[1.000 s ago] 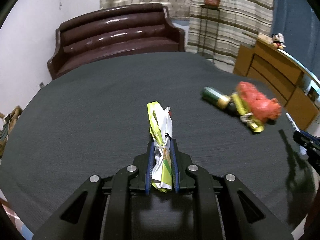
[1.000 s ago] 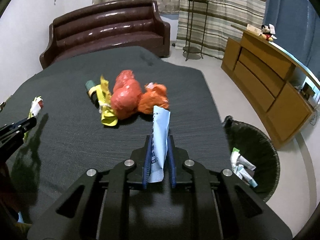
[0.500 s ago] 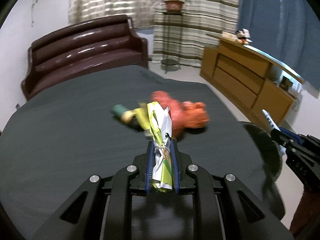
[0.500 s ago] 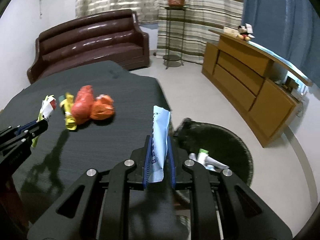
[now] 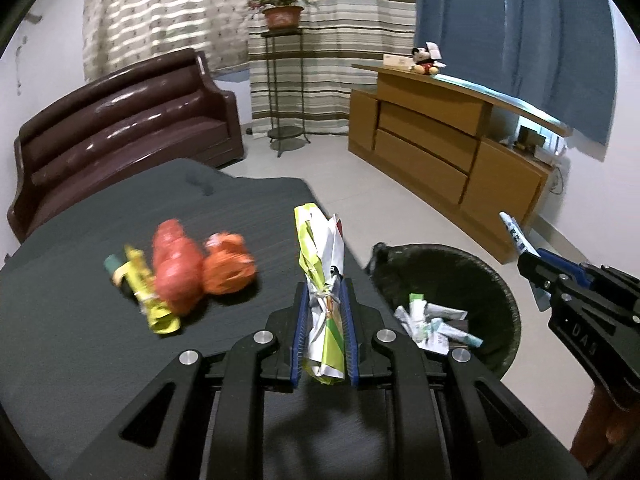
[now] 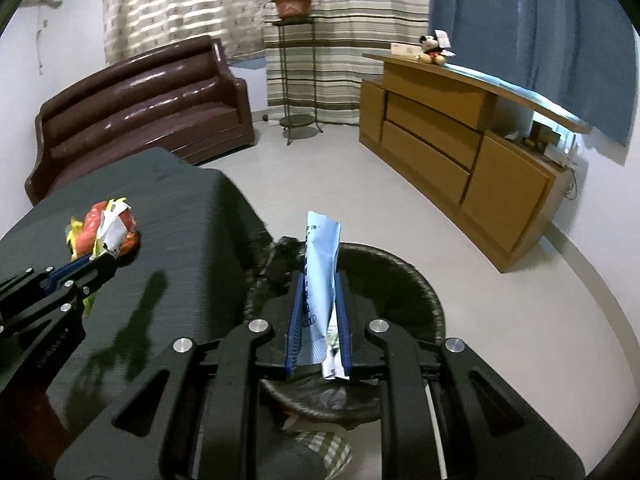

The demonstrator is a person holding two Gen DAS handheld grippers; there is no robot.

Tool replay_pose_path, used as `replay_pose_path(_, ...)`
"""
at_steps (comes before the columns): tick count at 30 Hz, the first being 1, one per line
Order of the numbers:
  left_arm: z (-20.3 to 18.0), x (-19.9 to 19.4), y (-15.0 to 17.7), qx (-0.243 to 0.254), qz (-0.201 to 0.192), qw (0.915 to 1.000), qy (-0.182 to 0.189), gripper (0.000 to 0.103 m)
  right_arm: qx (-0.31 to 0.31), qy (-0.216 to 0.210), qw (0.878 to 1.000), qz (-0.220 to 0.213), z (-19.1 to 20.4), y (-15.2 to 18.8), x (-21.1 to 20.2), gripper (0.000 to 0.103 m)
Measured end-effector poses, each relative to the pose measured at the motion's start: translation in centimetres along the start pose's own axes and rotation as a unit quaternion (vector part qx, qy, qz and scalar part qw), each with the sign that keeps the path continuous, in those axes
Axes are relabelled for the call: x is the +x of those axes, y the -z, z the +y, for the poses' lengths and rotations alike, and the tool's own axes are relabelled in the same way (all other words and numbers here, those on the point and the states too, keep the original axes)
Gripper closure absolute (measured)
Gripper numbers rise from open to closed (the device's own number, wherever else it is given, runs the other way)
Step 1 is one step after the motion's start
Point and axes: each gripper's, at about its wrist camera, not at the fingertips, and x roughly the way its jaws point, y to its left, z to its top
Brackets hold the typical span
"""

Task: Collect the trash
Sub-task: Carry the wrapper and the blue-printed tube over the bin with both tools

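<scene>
Left tongs (image 5: 323, 300) clamp my crumpled green-and-white wrapper (image 5: 322, 276), which stands upright between the blue pads over the desk (image 5: 80, 360), close to its right edge. Left of them on the dark desk lies the rest of the trash: a yellow wrapper (image 5: 148, 300) across a green tube, then a red bag (image 5: 176, 268), then an orange bag (image 5: 229, 269), touching in a row and blurred. Right of the desk edge, on the floor, sits the black bin (image 5: 496, 280) with tubes and papers inside.

Right tongs (image 6: 319, 300) grip my pale blue packet (image 6: 322, 256), upright, directly above the bin's (image 6: 416, 280) opening. From the right wrist view the left tongs (image 6: 100, 264) show at far left, above the desk, near the red bag. Brown sofa (image 5: 120, 120) and wooden cabinet (image 5: 440, 148) stand behind.
</scene>
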Motion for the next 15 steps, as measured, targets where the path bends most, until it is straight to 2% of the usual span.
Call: replay_pose_path(15, -5.1, 2.6, -0.6, 0.038, 0.005, 0.9993, 0.006, 0.086, 0.035, 0.016, 0.999, 0.007, -4.3, 0.3, 2.3, 0.087)
